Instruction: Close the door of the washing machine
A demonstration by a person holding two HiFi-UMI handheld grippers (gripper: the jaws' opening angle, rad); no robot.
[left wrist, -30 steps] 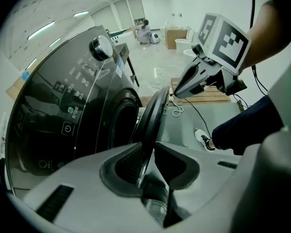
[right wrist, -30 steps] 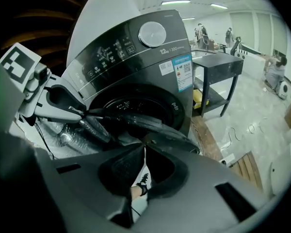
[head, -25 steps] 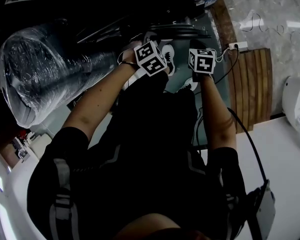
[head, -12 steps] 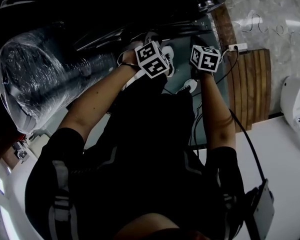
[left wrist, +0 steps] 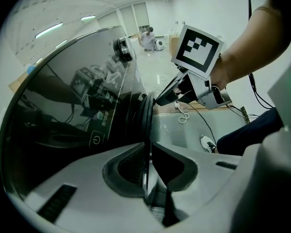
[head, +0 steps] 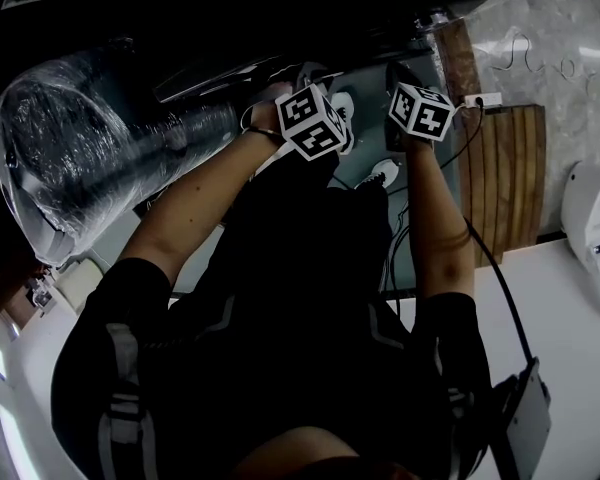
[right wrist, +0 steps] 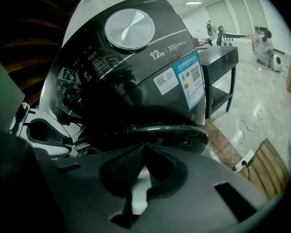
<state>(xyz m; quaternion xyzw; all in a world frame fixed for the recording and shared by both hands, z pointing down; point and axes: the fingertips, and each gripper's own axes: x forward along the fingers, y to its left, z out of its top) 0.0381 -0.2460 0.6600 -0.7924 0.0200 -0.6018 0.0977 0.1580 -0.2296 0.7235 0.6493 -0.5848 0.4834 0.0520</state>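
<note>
While the door (left wrist: 146,114) stands ajar, edge-on from the washing machine (right wrist: 131,76), closing looks barely begun and the swing shut remains. The left tool (left wrist: 148,154), whose jaws have just been closing, pinches its rim. The right tool (right wrist: 141,152) is clenched empty beside it. Pale glossy floor (right wrist: 254,93), bright strip-lit room.

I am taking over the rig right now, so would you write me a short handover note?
The left tool has just been closing its jaws and now pinches the rim of the door, which runs edge-on between them.
The right tool is shut and empty, close by the door's rim.
The door is open, standing out from the front of the washing machine.
Done: door gripped.
Left: swing it shut against the front, then let go.
</note>
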